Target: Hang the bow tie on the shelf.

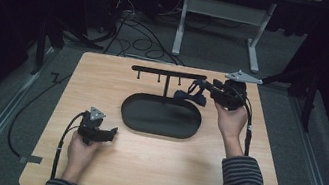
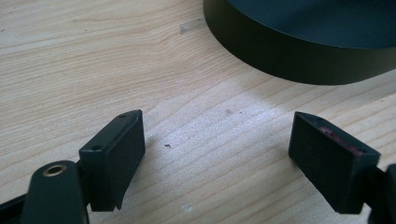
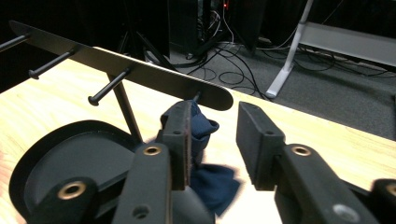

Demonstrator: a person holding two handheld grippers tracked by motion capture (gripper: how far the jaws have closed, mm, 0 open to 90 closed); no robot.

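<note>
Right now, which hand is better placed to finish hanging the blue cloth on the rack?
Right. The right hand-held gripper is at the rack, open, with the blue cloth beside its jaw. The left hand-held gripper rests open over bare table.

Recording laboratory, dark surround.
Wooden surface [image 1: 154, 172] amid floor cables [image 1: 136, 37], black curtains, metal desk frame [image 1: 226, 16].

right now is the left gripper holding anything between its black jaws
No, in the left gripper view the left gripper stands open over the bare light wooden table, with nothing between its jaws.
</note>
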